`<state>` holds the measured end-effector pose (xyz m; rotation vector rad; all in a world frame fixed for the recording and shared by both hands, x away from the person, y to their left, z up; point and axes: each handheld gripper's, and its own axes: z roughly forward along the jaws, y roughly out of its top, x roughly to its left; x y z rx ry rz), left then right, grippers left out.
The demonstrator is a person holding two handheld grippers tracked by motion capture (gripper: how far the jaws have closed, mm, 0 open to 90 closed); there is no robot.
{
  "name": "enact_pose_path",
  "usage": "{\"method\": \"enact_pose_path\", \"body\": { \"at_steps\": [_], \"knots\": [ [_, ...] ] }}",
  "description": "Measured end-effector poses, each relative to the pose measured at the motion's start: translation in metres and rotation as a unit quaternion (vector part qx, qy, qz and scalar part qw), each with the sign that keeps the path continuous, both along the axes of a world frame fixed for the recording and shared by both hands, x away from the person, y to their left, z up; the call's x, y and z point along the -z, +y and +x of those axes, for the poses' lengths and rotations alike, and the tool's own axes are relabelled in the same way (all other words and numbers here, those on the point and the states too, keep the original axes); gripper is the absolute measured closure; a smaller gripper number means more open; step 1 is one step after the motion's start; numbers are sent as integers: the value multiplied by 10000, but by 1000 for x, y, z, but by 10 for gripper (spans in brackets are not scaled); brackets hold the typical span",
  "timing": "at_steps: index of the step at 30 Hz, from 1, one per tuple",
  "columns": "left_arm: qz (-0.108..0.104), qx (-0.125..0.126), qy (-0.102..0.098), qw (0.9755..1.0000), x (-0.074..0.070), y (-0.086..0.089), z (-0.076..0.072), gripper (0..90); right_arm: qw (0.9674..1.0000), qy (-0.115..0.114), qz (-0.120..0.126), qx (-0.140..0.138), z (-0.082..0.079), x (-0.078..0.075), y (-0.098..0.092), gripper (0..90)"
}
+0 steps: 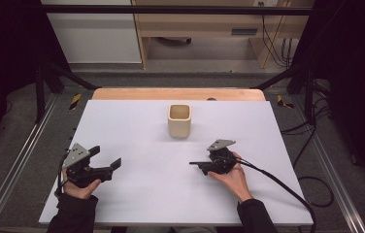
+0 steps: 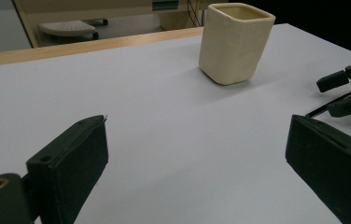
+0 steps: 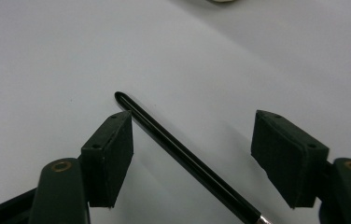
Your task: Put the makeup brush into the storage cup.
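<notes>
Now reaching down with the right gripper [image 3: 192, 154], jaws half open around a black pen [image 3: 183, 154] lying on the bench [image 1: 137, 194], not pinching yet. Probably meant for the cream cup [image 1: 179, 120]. Left gripper [image 2: 197, 158] wide open, holding nothing.

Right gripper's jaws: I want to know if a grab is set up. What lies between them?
A thin black stick lies on the white table between the right gripper jaws, slanting across the gap, in the right gripper view. The pads do not press on it.

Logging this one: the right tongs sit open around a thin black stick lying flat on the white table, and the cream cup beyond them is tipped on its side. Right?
Not quite: the cup stands upright, mouth up, as the high view shows. The rest holds: the right tongs are open around the black stick lying flat on the white table.
</notes>
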<state>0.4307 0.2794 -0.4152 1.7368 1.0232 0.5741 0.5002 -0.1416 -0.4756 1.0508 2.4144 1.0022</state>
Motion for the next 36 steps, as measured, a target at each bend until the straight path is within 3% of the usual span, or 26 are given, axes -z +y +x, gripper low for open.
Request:
{"method": "enact_pose_path", "body": {
  "at_steps": [6,18,33,36],
  "knots": [
    [-5,-3,6,10000,1,0,0,55,9999,113,-12,2,2,4,1,425],
    [-4,-12,30,10000,1,0,0,59,9998,106,-154,-4,0,1,-2,663],
    [12,-5,49,10000,3,-1,1,60,9993,225,-251,-174,-6,-6,-4,786],
    [18,0,55,10000,3,-1,1,60,9992,207,-281,-202,-6,-5,-3,762]
  ]
}}
